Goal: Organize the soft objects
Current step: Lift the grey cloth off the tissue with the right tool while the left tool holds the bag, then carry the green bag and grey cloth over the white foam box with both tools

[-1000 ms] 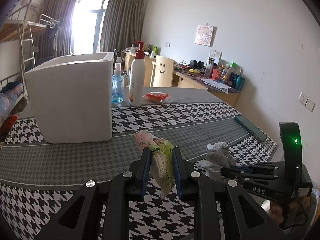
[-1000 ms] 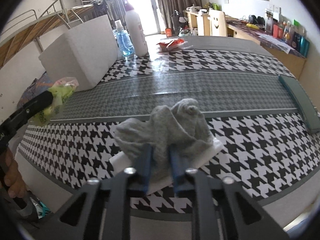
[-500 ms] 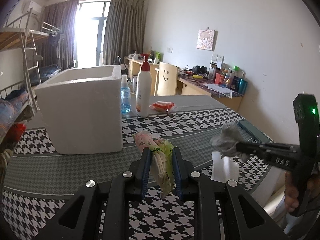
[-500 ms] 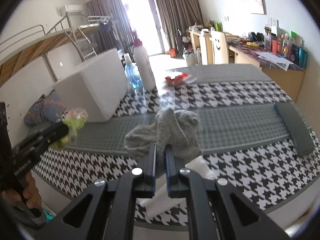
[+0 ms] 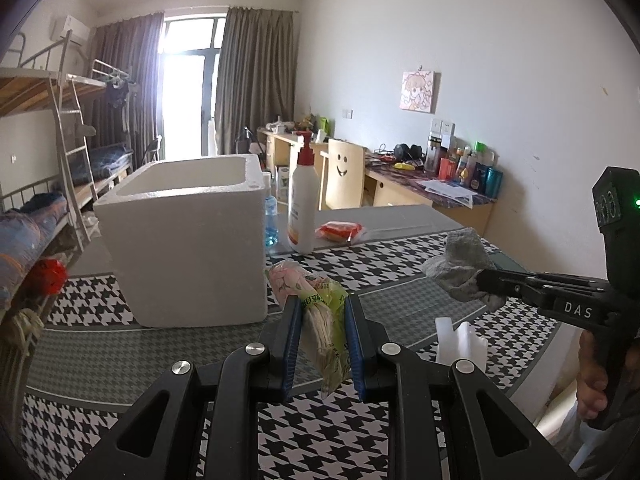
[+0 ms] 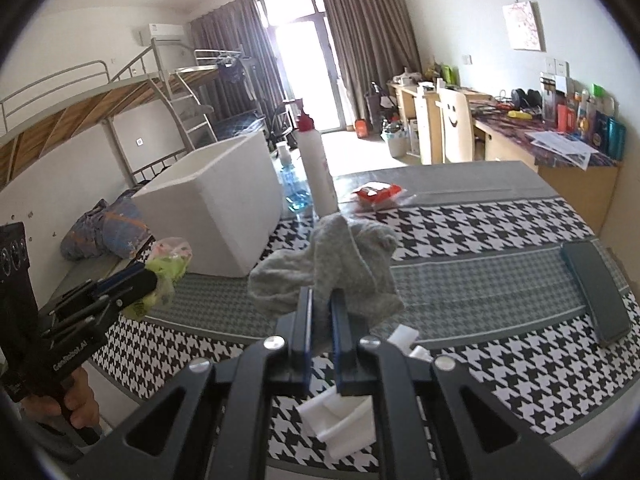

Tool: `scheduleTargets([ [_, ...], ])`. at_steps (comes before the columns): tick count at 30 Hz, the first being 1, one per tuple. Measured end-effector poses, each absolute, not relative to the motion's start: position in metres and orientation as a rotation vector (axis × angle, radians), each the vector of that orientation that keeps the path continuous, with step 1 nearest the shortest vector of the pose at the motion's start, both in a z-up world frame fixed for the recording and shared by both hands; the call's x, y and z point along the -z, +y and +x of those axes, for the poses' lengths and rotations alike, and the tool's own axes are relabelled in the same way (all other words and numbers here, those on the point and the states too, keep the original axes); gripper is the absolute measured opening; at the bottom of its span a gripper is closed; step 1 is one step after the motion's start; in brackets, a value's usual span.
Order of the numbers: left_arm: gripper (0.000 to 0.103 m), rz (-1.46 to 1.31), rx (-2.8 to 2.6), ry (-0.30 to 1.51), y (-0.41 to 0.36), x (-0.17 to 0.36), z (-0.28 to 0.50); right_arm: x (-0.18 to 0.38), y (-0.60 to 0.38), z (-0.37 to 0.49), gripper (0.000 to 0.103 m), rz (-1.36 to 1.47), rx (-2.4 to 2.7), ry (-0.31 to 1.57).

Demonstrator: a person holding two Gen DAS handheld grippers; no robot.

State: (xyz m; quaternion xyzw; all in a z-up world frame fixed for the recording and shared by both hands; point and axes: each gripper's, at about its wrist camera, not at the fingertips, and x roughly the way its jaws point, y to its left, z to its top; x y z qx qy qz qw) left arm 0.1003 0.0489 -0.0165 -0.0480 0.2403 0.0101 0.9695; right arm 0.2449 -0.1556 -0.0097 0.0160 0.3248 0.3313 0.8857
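My left gripper [image 5: 320,344] is shut on a soft green and pink plastic packet [image 5: 320,312], held in the air above the table. The same packet [image 6: 166,268] shows at the left of the right wrist view, in the left gripper [image 6: 150,280]. My right gripper [image 6: 320,328] is shut on a crumpled grey sock [image 6: 340,264], lifted clear of the table. In the left wrist view the sock [image 5: 460,268] hangs from the right gripper [image 5: 486,280] at the right. An open white foam box [image 5: 188,240] stands on the table beyond the packet.
A red-capped pump bottle [image 5: 302,204], a blue bottle [image 5: 270,220] and a red packet [image 5: 340,230] stand behind the box. A white folded piece [image 6: 344,412] lies on the houndstooth cloth [image 6: 500,368] under the sock. A dark flat case [image 6: 596,292] lies near the right edge.
The right gripper has risen with the grey sock, lifting it off the table and off the white piece. The left gripper, still holding the packet, has risen slightly.
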Motion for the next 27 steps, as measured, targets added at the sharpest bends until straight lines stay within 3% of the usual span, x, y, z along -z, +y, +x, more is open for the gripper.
scheduleTargets([
  [27,0.023,-0.073,-0.035,0.431,0.065,-0.009,0.105,-0.011,-0.129,0.245,0.011,0.012,-0.754,0.6],
])
